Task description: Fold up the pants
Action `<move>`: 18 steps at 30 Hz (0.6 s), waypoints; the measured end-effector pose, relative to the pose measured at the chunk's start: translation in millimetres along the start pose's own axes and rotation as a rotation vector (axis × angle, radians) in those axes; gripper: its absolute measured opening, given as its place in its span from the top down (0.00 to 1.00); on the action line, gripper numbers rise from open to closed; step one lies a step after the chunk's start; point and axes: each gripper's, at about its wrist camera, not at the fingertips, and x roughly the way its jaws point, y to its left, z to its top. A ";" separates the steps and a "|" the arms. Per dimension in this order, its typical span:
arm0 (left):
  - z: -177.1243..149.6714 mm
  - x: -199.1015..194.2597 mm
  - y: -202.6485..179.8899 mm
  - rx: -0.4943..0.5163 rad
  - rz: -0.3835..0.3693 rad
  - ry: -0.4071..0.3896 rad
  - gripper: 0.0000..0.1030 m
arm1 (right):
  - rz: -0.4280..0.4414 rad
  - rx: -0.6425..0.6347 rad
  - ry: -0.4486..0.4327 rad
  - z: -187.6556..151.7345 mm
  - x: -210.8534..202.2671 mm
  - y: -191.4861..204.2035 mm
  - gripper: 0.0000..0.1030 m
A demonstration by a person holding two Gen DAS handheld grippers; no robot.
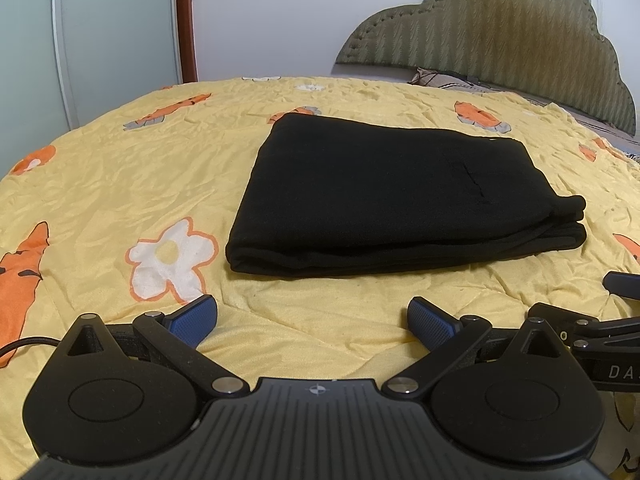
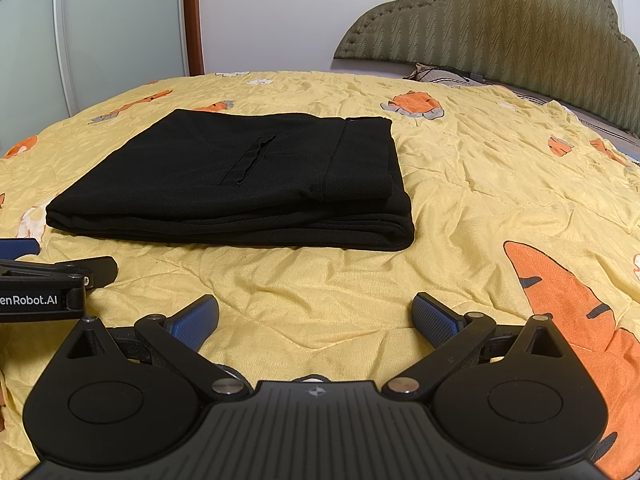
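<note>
The black pants (image 1: 384, 196) lie folded into a flat stacked rectangle on the yellow bedspread; in the right wrist view they (image 2: 240, 184) sit ahead and to the left, with a pocket slit and waistband on top. My left gripper (image 1: 312, 320) is open and empty, just short of the pants' near edge. My right gripper (image 2: 316, 316) is open and empty, near the pants' front right corner. Each gripper shows at the edge of the other's view: the right one (image 1: 600, 320), the left one (image 2: 48, 284).
The yellow bedspread (image 1: 120, 184) with orange carrot and white flower prints covers the bed. An olive padded headboard (image 2: 500, 28) stands at the back right with a pillow (image 1: 448, 78) below it. A frosted glass wardrobe door (image 1: 100, 40) is at the left.
</note>
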 end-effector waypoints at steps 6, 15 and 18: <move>-3.1 -1.5 -4.4 0.017 0.028 -0.004 0.00 | 0.000 0.000 0.000 0.0 0.0 0.0 0.00; -3.2 -0.4 -2.7 0.002 0.019 0.000 0.00 | 0.000 0.000 0.000 0.0 0.0 0.1 0.00; -3.1 -0.2 -2.5 0.001 0.018 0.000 0.00 | 0.000 0.000 0.000 0.0 0.0 0.0 0.00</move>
